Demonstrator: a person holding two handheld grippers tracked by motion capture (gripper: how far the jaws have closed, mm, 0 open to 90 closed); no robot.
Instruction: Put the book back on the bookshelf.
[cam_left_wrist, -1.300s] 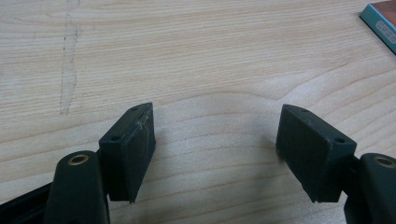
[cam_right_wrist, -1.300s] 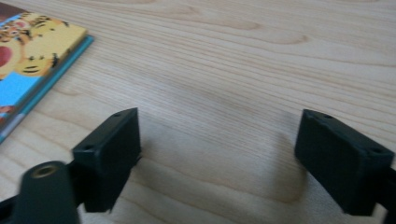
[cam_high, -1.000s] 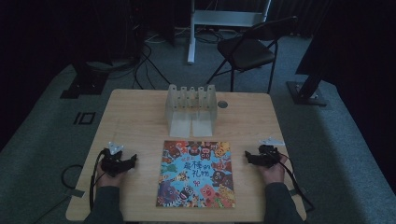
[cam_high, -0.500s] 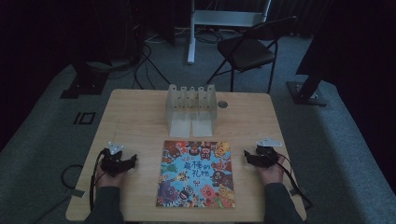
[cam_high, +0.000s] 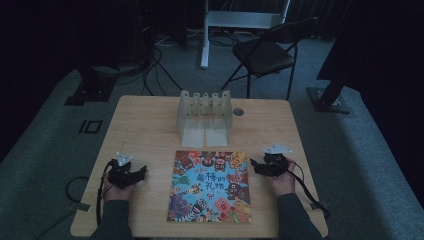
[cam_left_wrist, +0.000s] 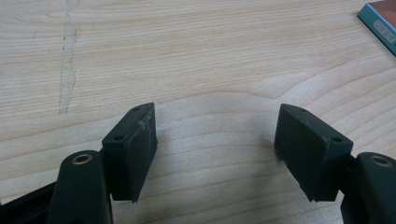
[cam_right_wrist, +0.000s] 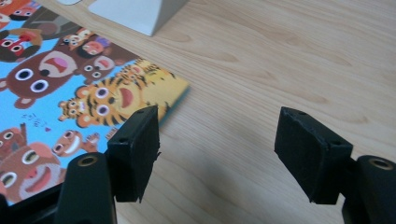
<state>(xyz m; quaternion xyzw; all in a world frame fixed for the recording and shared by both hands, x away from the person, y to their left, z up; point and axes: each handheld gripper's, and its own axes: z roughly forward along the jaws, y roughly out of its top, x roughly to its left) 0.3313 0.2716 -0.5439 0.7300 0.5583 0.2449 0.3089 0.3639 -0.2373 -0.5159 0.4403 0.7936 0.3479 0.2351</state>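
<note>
**Both grippers open, flanking the book**

Book lies flat, cover up, at the near middle of the worktop. Cover is bright blue with cartoon animals: bears, tigers. In the right gripper view its yellow tiger corner sits just ahead of the jaws' left side.

Left gripper rests low at the worktop's near left, held in the left hand, pointing toward the book but apart from it. In the left gripper view jaws stand wide, bare wood between them, nothing held. Teal book edge peeks in at top right of that view, well off from the jaws.

Right gripper sits just beside the book's right edge, held in the right hand, grey plate on top. In the right gripper view jaws are spread, having just been opening a little after closing from wider; only wood between them, nothing gripped. Left jaw overlaps the book's corner in that view; cannot tell if it touches.

Rack, pale and slotted, stands at the far middle of the worktop, just behind the book, not touching. Its base corner shows at top of the right gripper view.

Small dark disc lies right of the rack. Chair stands on the floor beyond the worktop.
</note>
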